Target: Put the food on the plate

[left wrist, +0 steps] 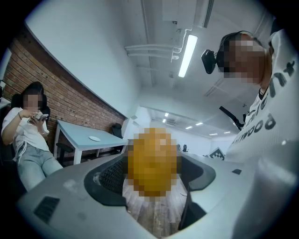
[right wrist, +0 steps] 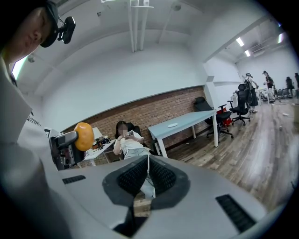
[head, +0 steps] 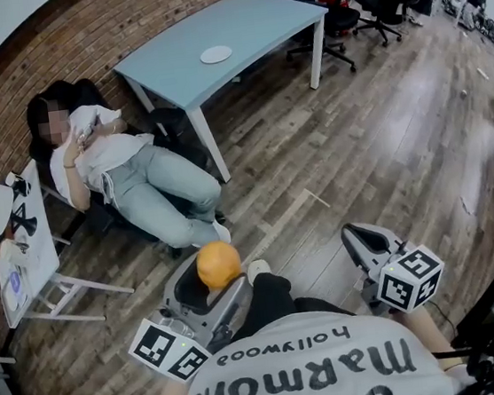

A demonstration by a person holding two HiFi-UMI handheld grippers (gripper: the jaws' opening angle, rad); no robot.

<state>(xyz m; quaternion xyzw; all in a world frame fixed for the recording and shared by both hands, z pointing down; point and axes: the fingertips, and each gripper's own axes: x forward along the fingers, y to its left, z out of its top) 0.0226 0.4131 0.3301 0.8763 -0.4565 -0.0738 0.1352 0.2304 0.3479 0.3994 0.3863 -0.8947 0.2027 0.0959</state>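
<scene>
Orange and round, the food [head: 218, 264] is clamped between the two jaws of the left claw [head: 214, 281]. It is held in the air above a wooden floor [head: 382, 131], close in front of the holder's white shirt [head: 312, 363]. In the left gripper view the food is seen filling the gap between the dark ribbed pads [left wrist: 112, 175] and is touched on both sides.

The right claw [head: 366, 242] is held to the right of the food, well apart from it. Its jaws are clenched pad against pad, and only a thin seam is seen between them in the right gripper view.

A white plate [head: 216, 55] is set on a pale blue bench [head: 270, 19] across the room, well apart from the food. A person [head: 128, 175] is seated reclining against a brick wall [head: 2, 97] just left of the bench, with something small held up in both hands. Black office chairs [head: 384, 1] are grouped beyond the bench's far end.
</scene>
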